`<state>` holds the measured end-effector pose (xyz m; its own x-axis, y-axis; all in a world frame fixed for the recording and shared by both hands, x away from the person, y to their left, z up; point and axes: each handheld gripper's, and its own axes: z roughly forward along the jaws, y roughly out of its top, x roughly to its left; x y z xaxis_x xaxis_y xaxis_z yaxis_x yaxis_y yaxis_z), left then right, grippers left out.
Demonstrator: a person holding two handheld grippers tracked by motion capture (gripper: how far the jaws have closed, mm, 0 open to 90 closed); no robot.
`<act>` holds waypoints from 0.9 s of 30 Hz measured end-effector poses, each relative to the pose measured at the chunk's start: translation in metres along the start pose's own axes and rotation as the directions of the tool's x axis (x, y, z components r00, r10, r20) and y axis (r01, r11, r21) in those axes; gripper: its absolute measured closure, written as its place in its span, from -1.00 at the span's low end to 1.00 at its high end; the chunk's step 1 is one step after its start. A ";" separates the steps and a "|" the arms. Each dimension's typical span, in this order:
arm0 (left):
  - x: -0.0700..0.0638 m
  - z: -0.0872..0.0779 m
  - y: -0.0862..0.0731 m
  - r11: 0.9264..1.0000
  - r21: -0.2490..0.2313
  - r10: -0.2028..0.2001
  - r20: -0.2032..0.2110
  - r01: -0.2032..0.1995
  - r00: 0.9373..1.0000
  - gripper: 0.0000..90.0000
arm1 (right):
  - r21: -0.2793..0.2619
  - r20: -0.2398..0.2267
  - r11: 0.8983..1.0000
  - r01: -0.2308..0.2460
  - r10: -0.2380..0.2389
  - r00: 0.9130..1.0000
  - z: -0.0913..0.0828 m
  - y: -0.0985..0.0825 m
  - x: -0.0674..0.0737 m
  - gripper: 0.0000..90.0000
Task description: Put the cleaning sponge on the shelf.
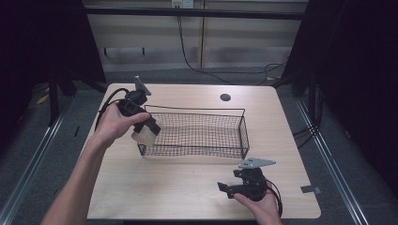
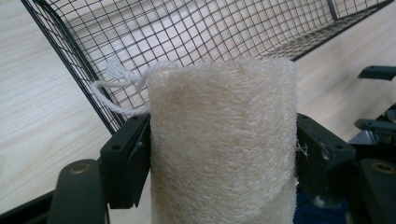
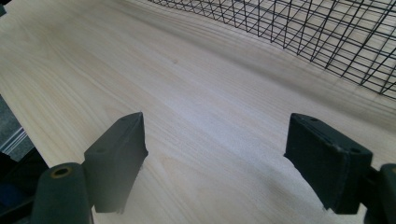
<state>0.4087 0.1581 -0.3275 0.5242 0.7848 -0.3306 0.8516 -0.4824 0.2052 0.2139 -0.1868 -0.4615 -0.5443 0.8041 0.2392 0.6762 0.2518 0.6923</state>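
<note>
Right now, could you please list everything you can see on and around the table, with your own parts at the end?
loofah sponge: one, cream-white with a white string loop, held between the left fingers at the basket's left end, above the table
wire basket: one, black mesh, middle of the table, nothing visible inside
table: one, light wood, with a dark round hole near its far edge
wall cable: one, black, hanging down the wall behind the table
left gripper: one, black, shut on the loofah sponge
right gripper: one, black, open, low over the table's near right part
hands: two, one on each gripper
</note>
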 end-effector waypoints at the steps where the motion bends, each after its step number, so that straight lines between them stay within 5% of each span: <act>1: 0.000 0.001 0.002 1.000 0.012 -0.014 -0.024 0.015 1.000 -0.37 | -0.001 0.000 1.000 0.000 0.000 1.000 0.000 0.000 0.000 -0.56; 15: 0.006 0.014 0.019 0.992 0.005 -0.128 -0.078 0.129 0.989 -0.37 | 0.006 -0.004 1.000 0.003 -0.003 1.000 0.001 0.000 0.000 -0.56; 21: 0.006 0.021 0.024 0.984 -0.005 -0.180 -0.061 0.180 0.982 -0.37 | 0.007 -0.005 1.000 -0.001 0.001 1.000 0.001 -0.001 0.000 -0.56; 24: 0.007 0.025 0.026 0.984 0.001 -0.179 -0.095 0.180 0.979 -0.37 | 0.006 -0.005 1.000 0.000 0.000 1.000 0.000 -0.001 0.000 -0.56; 27: 0.010 0.030 0.028 0.980 0.006 -0.197 -0.087 0.198 0.977 -0.37 | 0.008 -0.007 1.000 -0.001 0.001 1.000 0.001 -0.001 0.000 -0.56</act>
<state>0.4374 0.1405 -0.3526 0.3443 0.8951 -0.2832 0.9385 -0.3198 0.1300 0.2138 -0.1865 -0.4625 -0.5469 0.8008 0.2444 0.6808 0.2554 0.6865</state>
